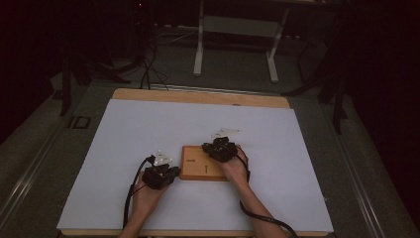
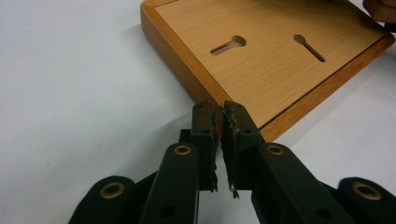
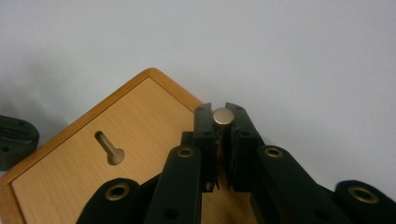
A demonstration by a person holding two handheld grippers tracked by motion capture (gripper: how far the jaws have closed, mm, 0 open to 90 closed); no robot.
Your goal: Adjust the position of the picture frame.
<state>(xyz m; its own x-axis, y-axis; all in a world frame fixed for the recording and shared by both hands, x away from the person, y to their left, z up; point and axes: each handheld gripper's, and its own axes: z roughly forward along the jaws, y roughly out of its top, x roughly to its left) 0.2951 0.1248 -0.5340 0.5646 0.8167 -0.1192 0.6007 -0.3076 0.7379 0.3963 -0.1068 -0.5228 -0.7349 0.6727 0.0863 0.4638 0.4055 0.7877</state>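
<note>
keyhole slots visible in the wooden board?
2. In the left gripper view, one slot lies left of centre on the wooden board, the other slot right of it. The right gripper may hide more.

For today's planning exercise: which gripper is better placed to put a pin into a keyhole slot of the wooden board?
Right. The right gripper already clamps a brass pin above the wooden board; the left gripper is shut, empty, at the board's edge.
</note>
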